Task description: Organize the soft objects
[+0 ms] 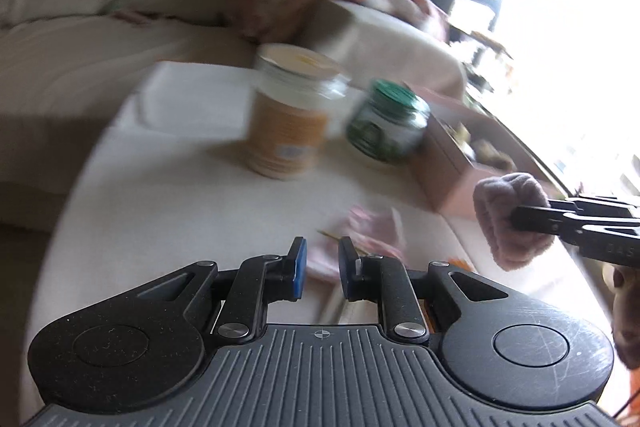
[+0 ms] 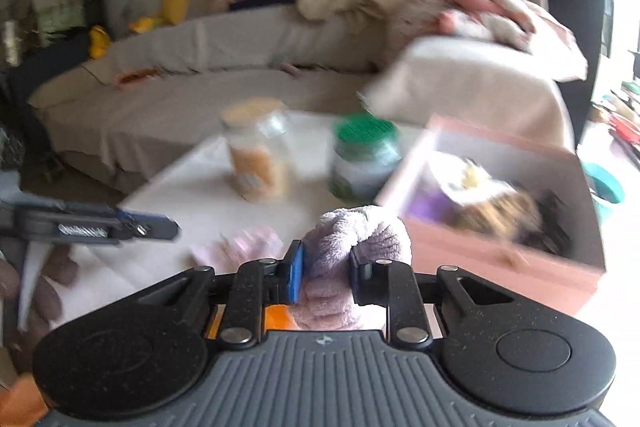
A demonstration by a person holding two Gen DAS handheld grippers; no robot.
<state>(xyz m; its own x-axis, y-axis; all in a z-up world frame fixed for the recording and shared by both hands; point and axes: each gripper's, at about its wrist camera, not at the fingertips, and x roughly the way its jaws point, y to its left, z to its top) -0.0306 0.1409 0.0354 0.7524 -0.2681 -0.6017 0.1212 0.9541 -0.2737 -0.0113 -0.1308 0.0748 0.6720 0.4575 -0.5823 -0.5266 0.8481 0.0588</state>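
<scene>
My right gripper (image 2: 325, 269) is shut on a rolled lilac fleece sock (image 2: 352, 247) and holds it above the white table, just left of a pink cardboard box (image 2: 500, 247). The sock (image 1: 508, 223) and the right gripper (image 1: 520, 219) also show at the right of the left wrist view. My left gripper (image 1: 322, 273) is open and empty, low over the table, with a pale pink soft item (image 1: 372, 239) lying just beyond its fingertips. That pink item (image 2: 248, 243) also shows in the right wrist view, as does the left gripper (image 2: 176, 225).
An orange-labelled jar (image 1: 288, 115) and a green-lidded jar (image 1: 388, 123) stand on the white table (image 1: 180, 195). The pink box holds several soft things. A beige sofa (image 2: 180, 99) with piled blankets lies behind.
</scene>
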